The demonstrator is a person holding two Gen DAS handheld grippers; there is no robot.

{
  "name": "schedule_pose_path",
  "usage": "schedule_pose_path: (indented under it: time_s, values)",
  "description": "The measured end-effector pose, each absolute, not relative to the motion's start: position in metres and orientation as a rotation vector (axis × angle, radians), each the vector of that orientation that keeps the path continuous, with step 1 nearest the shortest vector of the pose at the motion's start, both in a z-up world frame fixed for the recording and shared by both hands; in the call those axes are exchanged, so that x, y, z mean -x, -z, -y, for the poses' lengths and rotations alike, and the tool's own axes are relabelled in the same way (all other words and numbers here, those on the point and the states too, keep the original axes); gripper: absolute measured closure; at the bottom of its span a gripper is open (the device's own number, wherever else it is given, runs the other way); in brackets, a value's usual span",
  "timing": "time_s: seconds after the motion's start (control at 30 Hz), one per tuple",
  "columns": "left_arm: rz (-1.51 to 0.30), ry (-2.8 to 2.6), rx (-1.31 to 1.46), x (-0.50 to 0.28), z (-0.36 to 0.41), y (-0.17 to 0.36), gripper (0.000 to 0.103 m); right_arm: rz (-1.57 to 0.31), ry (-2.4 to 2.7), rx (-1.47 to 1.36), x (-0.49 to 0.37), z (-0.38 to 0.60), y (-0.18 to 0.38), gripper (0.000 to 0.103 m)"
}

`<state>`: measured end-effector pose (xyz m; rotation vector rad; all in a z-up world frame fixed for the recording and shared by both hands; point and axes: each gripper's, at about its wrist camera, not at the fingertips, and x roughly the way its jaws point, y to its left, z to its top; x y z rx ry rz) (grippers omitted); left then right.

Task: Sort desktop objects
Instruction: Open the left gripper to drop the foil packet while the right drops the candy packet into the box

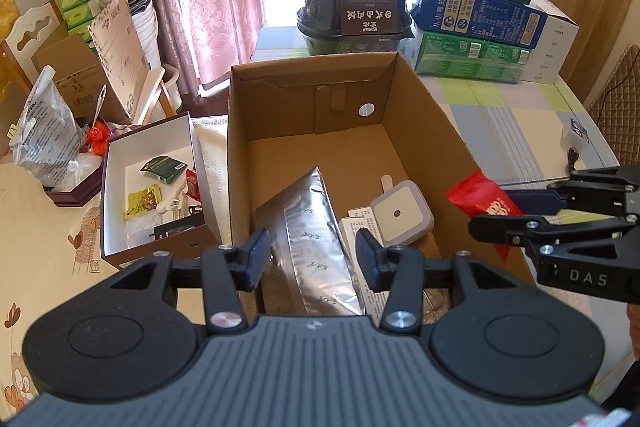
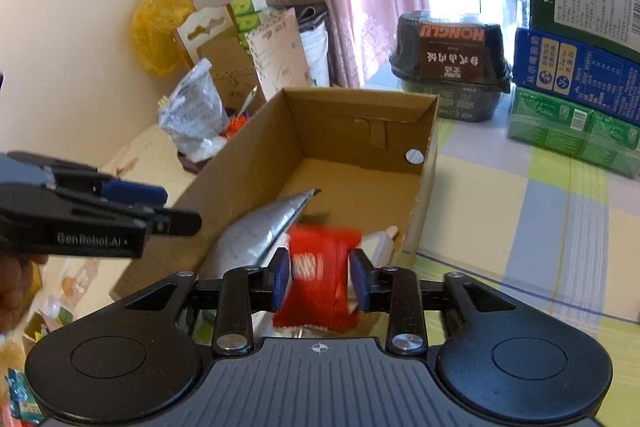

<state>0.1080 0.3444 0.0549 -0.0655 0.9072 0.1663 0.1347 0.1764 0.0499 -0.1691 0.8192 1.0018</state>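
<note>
A brown cardboard box stands open on the table; it also shows in the right wrist view. Inside lie a silver foil pouch, a grey-and-white square container and a white printed carton. My left gripper is open and empty above the box's near end. My right gripper is shut on a red packet, blurred, held over the box's right near corner. The red packet and the right gripper show at the right of the left wrist view.
A white-lined box with small packets sits left of the cardboard box. Stacked green and blue cartons and a black HONGLU tub stand at the back. A silver bag and clutter lie far left. A small card lies far right.
</note>
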Motion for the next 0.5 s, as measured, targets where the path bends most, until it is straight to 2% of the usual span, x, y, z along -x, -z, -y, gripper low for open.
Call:
schedule_pose_path:
  time_s: [0.03, 0.17, 0.33, 0.5]
  values:
    - [-0.907, -0.169, 0.066, -0.108, -0.345, -0.055, 0.061, -0.814, -1.001, 0.159, -0.135, -0.175, -0.051, 0.050]
    - [-0.902, -0.177, 0.068, -0.102, -0.342, -0.056, 0.053, -0.791, -0.980, 0.144, -0.137, -0.164, -0.055, 0.049]
    - [-0.893, -0.175, 0.075, -0.096, -0.335, -0.059, 0.049, -0.788, -0.944, 0.119, -0.140, -0.141, -0.058, 0.048]
    - [-0.874, -0.161, 0.075, -0.086, -0.317, -0.065, 0.036, -0.807, -0.901, 0.090, -0.138, -0.109, -0.061, 0.043]
